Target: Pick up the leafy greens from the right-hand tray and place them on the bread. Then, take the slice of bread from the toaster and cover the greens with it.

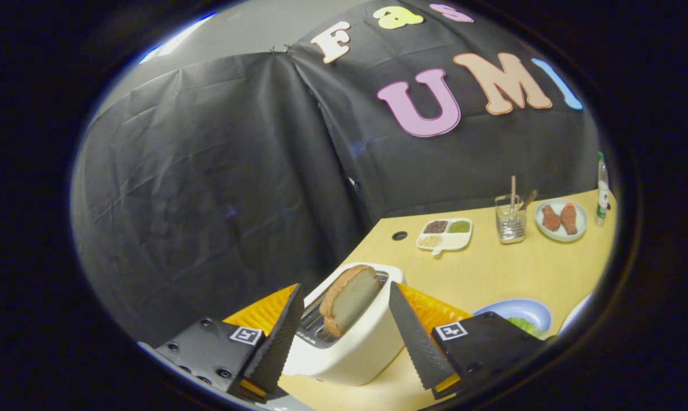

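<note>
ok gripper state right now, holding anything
gripper: open, holding nothing, fingers spread either side of the bread slice standing in the toaster.

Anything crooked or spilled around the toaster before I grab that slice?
Nothing spilled. The bread slice leans at a slant in the toaster slot rather than upright. The open gripper straddles the toaster, touching nothing.

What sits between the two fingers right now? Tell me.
In the gripper view, the open fingers flank a white toaster, and the slice of bread sticking up from its slot stands between them, untouched.
</note>
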### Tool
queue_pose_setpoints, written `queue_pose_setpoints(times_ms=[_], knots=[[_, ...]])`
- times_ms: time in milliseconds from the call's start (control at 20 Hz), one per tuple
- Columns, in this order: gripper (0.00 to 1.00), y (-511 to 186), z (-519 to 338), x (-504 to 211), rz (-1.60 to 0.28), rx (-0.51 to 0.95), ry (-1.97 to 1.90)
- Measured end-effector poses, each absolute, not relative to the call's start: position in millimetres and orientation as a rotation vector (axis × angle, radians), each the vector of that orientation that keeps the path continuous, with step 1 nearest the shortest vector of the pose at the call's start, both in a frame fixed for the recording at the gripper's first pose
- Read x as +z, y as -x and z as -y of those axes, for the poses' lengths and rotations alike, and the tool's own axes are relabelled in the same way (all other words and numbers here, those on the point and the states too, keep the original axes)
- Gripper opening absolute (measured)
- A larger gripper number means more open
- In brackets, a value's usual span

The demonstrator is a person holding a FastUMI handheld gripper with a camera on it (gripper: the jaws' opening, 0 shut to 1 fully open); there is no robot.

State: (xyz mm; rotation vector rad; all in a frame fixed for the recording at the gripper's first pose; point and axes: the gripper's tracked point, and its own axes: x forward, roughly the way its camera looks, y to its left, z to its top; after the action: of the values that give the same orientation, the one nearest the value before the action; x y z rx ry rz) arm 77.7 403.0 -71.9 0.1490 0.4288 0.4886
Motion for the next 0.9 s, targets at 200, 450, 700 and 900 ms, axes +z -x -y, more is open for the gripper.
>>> queue_pose_setpoints(times_ms=[200,450,700,900], knots=[[0.92,-86.9,-409.0,-97.8,-0.446,0.482,-0.14],[0.63,-93.7,-410.0,-94.2,-0.385,0.472,-0.132],[0.35,-92.2,-413.5,-91.1,-0.395,0.477,-0.156],[0.3,-88.0,-406.2,-92.2,-0.412,0.453,-0.129]])
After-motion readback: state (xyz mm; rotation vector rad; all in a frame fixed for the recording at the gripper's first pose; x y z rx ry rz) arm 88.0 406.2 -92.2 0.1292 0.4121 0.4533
